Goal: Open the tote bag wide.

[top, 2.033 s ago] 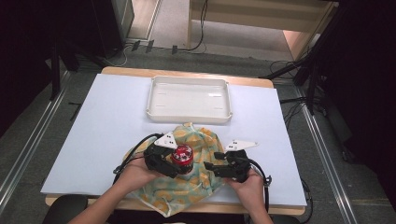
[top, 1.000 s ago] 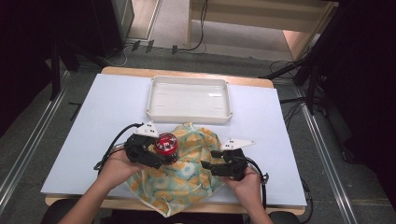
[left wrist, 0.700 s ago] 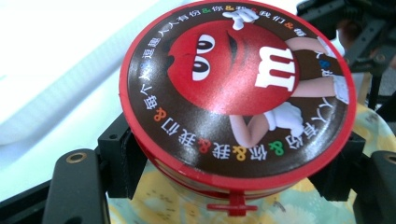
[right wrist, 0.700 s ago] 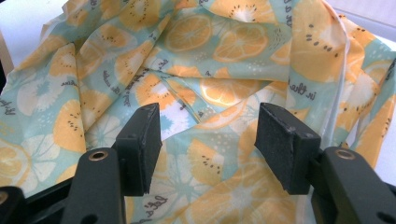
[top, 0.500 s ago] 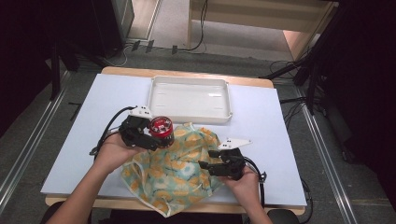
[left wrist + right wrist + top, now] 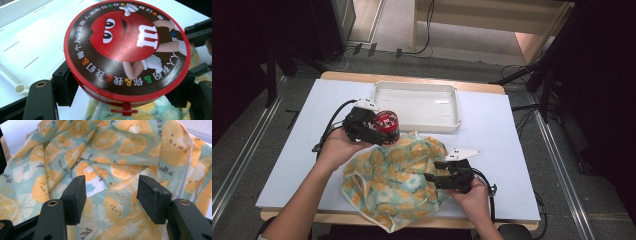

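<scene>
Left gripper (image 6: 379,131) clamped on a round red candy tin (image 6: 387,126), jaws pressed against its sides at 9 and 3 o'clock in the left gripper view (lid (image 6: 126,48) printed with a red cartoon candy character and a ring of Chinese text). Held raised, just off the near left corner of the white tray (image 6: 418,105), above the 11 o'clock edge of the citrus-print cloth (image 6: 397,180).

Right gripper (image 6: 436,178) low over the cloth's 3 o'clock side, jaws spread apart, nothing between them; whether touching the fabric, cannot tell. Orange-slice print on pale teal, rumpled in folds, beneath the open jaws in the right gripper view (image 6: 112,197).

Cloth bunched at the near middle of the pale blue tabletop (image 6: 502,130), its near hem hanging over the 6 o'clock edge. Tray at 12 o'clock, well apart from the right gripper.
</scene>
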### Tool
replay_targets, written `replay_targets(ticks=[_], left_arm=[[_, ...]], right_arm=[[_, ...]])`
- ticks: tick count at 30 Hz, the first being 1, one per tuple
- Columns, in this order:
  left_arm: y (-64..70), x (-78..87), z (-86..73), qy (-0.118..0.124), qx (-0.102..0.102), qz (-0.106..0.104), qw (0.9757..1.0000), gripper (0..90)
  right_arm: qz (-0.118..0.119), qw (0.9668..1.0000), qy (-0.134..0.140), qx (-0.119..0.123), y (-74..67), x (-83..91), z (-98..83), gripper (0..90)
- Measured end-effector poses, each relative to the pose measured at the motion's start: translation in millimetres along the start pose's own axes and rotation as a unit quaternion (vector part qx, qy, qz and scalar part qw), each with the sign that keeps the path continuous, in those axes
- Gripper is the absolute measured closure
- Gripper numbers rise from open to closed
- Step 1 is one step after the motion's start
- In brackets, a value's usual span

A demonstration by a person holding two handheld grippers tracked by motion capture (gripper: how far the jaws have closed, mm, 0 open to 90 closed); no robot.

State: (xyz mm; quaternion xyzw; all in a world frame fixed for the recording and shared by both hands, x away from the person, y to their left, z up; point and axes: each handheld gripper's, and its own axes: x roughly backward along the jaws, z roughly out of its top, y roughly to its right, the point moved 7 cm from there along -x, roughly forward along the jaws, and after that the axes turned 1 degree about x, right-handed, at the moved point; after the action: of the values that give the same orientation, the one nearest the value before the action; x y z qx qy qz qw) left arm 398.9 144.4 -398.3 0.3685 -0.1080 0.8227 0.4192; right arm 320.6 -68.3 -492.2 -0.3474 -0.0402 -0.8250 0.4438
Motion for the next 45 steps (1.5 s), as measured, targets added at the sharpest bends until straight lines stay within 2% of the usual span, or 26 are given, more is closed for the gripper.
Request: replay_targets(ticks=[4,6,8,10,14,20,24,27,28,33,39,45], left_arm=[[-10.1,-5.4,4.0,-0.001,0.009,0.009,0.9999,25.7],[-13.4,-7.2,5.8,-0.003,0.006,0.012,0.9999,25.7],[-19.2,-10.7,10.1,0.001,0.008,0.028,0.9996,25.7],[-23.5,-13.0,13.0,-0.002,0.01,0.032,0.9994,25.7],[-33.3,-20.4,21.0,-0.005,0.023,0.034,0.9991,25.7],[-43.4,-32.5,29.4,-0.007,0.031,0.028,0.9991,25.7],[-52.4,-43.2,30.6,-0.021,0.034,0.043,0.9983,25.8],[-61.9,-49.3,32.9,-0.02,0.046,0.05,0.9975,25.8],[-65.0,-51.2,33.9,-0.013,0.051,0.053,0.9972,25.8],[-79.2,-61.6,35.5,-0.019,0.052,0.07,0.996,25.8],[-89.1,-75.0,34.8,-0.031,0.052,0.075,0.9953,25.7],[-99.8,-88.5,31.4,-0.026,0.066,0.083,0.994,25.8]], right_arm=[[0.004,1.0,-0.004,-0.001,-2.5,-0.8,-0.5,41.1],[0.004,1.0,-0.004,-0.002,-3.1,-1.2,-0.4,41.1],[0.005,1.0,-0.004,-0.001,-3.3,-1.3,-0.3,41.1],[0.004,1.0,-0.005,0.0,-3.3,-1.3,-0.7,41.1],[0.003,1.0,-0.004,0.002,-3.3,-1.7,-0.9,41.1],[0.003,1.0,-0.006,0.003,-3.8,-2.5,-1.6,41.2],[0.003,1.0,-0.005,0.001,-3.7,-2.2,-1.7,41.3],[0.003,1.0,-0.006,0.004,-3.4,-2.7,-1.9,41.3],[0.003,1.0,-0.006,0.006,-3.4,-2.9,-1.9,41.2],[0.002,1.0,-0.007,0.006,-3.9,-3.5,-2.4,41.3],[0.001,1.0,-0.009,0.004,-3.5,-3.4,-3.0,41.3],[0.0,1.0,-0.008,0.001,-3.6,-2.6,-3.6,41.3]])
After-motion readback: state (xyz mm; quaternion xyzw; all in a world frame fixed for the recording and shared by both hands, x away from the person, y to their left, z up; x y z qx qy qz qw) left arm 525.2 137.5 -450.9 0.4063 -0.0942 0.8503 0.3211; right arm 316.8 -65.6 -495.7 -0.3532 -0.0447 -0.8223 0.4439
